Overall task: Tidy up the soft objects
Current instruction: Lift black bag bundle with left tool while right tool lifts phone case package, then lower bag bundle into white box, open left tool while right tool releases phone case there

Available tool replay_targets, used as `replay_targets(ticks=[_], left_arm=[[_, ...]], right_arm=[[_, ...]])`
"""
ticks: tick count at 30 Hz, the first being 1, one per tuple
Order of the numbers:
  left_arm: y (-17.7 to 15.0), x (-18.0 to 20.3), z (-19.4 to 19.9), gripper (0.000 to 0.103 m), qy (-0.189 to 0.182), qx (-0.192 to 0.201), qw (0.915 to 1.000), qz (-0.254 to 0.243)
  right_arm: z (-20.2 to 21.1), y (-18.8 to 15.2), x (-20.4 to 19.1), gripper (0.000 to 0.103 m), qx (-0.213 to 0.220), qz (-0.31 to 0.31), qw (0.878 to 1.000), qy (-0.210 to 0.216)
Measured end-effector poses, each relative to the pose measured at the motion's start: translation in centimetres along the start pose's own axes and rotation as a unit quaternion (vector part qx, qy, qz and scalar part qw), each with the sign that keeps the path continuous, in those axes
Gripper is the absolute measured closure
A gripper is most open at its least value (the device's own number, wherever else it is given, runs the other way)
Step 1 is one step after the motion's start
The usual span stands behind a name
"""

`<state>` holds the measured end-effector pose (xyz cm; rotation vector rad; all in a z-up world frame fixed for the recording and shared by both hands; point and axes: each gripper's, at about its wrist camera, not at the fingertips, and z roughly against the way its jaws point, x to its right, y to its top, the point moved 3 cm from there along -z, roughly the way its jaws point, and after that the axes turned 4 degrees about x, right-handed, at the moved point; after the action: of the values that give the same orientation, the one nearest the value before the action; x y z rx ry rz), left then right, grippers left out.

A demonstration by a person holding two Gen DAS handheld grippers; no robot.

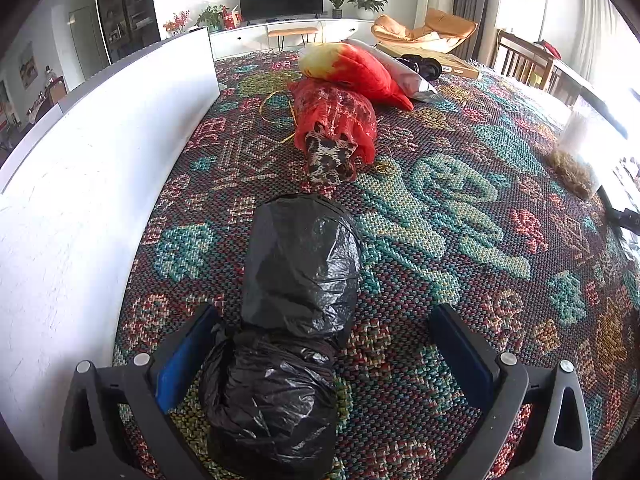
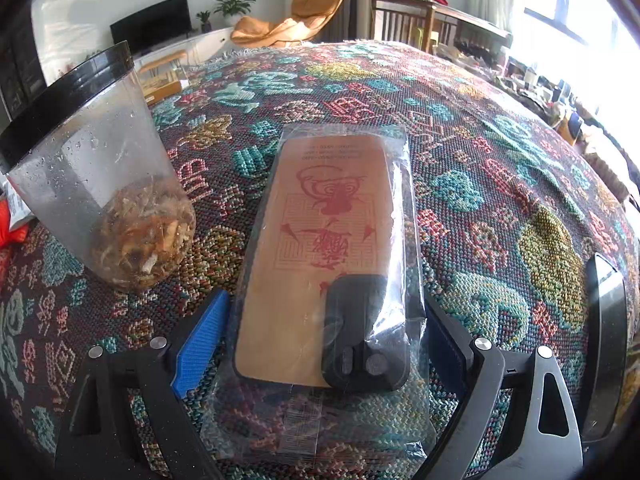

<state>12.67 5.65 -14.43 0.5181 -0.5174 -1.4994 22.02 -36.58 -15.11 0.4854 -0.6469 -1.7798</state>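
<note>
The black bag bundle point(image 1: 292, 320) lay on the surface between my left fingers point(image 1: 188, 356), spread wide and gripping nothing. My right fingers point(image 2: 202, 344), also open, flanked a wrapped phone case point(image 2: 320, 260). I judged a low, centred squeeze best.

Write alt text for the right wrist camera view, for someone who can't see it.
The open right gripper straddles a phone case sealed in a clear plastic sleeve, lying flat on a colourful woven tablecloth. To its left stands a clear jar with a black lid, partly filled with dried bits.
</note>
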Motion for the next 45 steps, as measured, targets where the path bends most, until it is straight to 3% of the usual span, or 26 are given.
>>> replay_targets(ticks=[4, 5, 7, 8, 9, 13, 18, 22, 26, 31, 36, 38, 40, 41, 42, 44, 45], left_arm=[[0.5, -0.1, -0.2, 0.0, -0.009, -0.039, 0.9991, -0.013], [0.5, -0.1, -0.2, 0.004, -0.01, -0.042, 0.999, -0.014], [0.9, 0.1, 0.5, 0.033, -0.012, -0.035, 0.9991, -0.019], [1.2, 0.0, 0.7, 0.06, -0.01, -0.036, 0.9992, -0.017], [1.5, -0.2, 1.0, 0.066, -0.029, -0.04, 0.9988, -0.002], [2.2, -1.6, 2.8, 0.067, -0.1, -0.03, 0.9911, 0.083], [2.7, -0.9, 5.5, 0.067, -0.156, -0.015, 0.9827, 0.1], [3.5, -1.2, 8.6, 0.067, -0.184, 0.009, 0.9762, 0.114], [5.1, -4.5, 12.8, 0.066, -0.195, 0.047, 0.9699, 0.139], [5.8, -12.6, 17.4, 0.067, -0.154, 0.084, 0.9699, 0.168], [3.9, -21.6, 20.1, 0.066, -0.062, 0.1, 0.9743, 0.192], [2.4, -24.7, 20.4, 0.066, -0.019, 0.092, 0.9738, 0.207], [0.6, -27.3, 20.3, 0.049, 0.036, 0.078, 0.9726, 0.216], [-0.4, -28.5, 20.2, 0.023, 0.062, 0.07, 0.9708, 0.221], [-1.4, -29.4, 20.0, 0.005, 0.085, 0.065, 0.9676, 0.228], [-3.0, -30.9, 20.0, 0.003, 0.121, 0.065, 0.9594, 0.247], [-3.6, -31.4, 20.0, 0.003, 0.128, 0.062, 0.9562, 0.256]], right_arm=[[-0.8, 1.2, 0.1, 0.011, -0.049, 0.022, 0.998, 0.02], [-1.1, 1.8, 0.3, 0.017, -0.058, 0.026, 0.998, 0.027], [-1.8, 3.1, 1.4, 0.026, -0.074, 0.006, 0.996, 0.052], [-2.0, 3.7, 2.3, 0.026, -0.078, -0.025, 0.994, 0.075], [-2.0, 4.5, 3.5, 0.026, -0.079, -0.066, 0.989, 0.107], [0.4, 6.0, 7.9, 0.026, -0.048, -0.207, 0.957, 0.196], [7.4, 6.8, 8.1, 0.026, 0.022, -0.248, 0.929, 0.274], [13.9, 6.7, 1.8, 0.026, 0.051, -0.183, 0.925, 0.329], [18.6, 5.9, -7.8, 0.026, 0.039, -0.103, 0.911, 0.398], [24.3, 3.4, -21.6, 0.026, 0.007, -0.016, 0.872, 0.49], [28.2, -0.5, -34.5, 0.026, -0.044, 0.059, 0.833, 0.549], [29.0, -2.5, -38.8, 0.026, -0.061, 0.089, 0.823, 0.558], [29.5, -4.9, -42.8, 0.023, -0.075, 0.118, 0.817, 0.56], [29.1, -6.4, -44.7, 0.022, -0.09, 0.138, 0.814, 0.556], [28.5, -8.0, -46.5, 0.022, -0.116, 0.162, 0.814, 0.546], [26.8, -10.4, -48.2, 0.022, -0.153, 0.195, 0.821, 0.514], [26.5, -11.1, -48.1, 0.022, -0.15, 0.201, 0.825, 0.507]])
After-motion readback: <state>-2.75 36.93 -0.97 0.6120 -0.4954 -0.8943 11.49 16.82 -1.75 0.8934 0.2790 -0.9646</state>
